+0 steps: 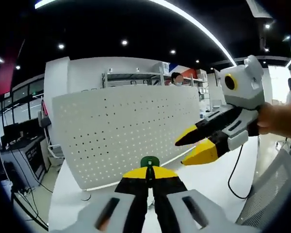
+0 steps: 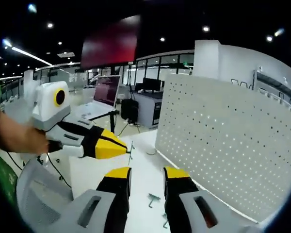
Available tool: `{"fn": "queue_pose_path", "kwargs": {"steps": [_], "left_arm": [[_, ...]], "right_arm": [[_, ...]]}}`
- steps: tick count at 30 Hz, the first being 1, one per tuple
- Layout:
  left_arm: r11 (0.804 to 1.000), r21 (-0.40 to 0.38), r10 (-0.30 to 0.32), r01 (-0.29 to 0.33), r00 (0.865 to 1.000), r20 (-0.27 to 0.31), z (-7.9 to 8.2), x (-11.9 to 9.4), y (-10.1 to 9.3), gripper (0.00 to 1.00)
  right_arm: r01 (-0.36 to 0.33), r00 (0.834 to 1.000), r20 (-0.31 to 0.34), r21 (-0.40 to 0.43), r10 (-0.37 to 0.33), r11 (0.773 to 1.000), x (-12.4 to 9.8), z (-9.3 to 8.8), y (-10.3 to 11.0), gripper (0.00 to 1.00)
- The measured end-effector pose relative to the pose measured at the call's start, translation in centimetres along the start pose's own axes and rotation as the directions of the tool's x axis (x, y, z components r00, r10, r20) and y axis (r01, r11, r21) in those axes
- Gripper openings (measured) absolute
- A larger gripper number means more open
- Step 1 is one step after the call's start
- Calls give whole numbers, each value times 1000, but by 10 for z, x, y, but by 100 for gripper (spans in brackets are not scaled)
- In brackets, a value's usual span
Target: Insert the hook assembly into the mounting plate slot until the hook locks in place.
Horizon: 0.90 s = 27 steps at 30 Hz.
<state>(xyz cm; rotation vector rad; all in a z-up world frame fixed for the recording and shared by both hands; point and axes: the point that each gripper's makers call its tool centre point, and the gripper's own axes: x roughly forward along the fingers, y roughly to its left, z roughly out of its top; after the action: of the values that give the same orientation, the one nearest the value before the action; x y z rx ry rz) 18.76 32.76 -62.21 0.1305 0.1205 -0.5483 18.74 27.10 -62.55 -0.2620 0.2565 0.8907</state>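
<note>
Two hand-held tools hover in front of the upright white perforated metal mounting plate (image 1: 131, 133).

In the left gripper view, the left tool (image 1: 149, 171) is clamped shut on a small green-headed hook piece (image 1: 149, 161), close to the plate on the white counter (image 1: 218, 182). The right tool (image 2: 146, 174) stands with jaws parted and nothing between them. In the right gripper view, a thin metal hook (image 2: 131, 150) shows at the left tool's tip, and more small metal hooks (image 2: 154, 200) lie on the counter.
</note>
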Motion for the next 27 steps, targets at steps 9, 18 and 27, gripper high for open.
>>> {"fn": "queue_pose_path", "kwargs": {"steps": [9, 18, 27], "left_arm": [[1000, -3, 7, -7, 1000, 6, 6, 6, 11, 2], [999, -26, 46, -45, 999, 24, 17, 14, 34, 2], [992, -38, 120, -117, 991, 66, 46, 32, 71, 2]], "right_arm": [[-56, 993, 105, 83, 47, 995, -9, 17, 4, 85], [-3, 971, 237, 152, -34, 988, -34, 44, -11, 98], [35, 971, 229, 129, -64, 991, -41, 43, -12, 97]]}}
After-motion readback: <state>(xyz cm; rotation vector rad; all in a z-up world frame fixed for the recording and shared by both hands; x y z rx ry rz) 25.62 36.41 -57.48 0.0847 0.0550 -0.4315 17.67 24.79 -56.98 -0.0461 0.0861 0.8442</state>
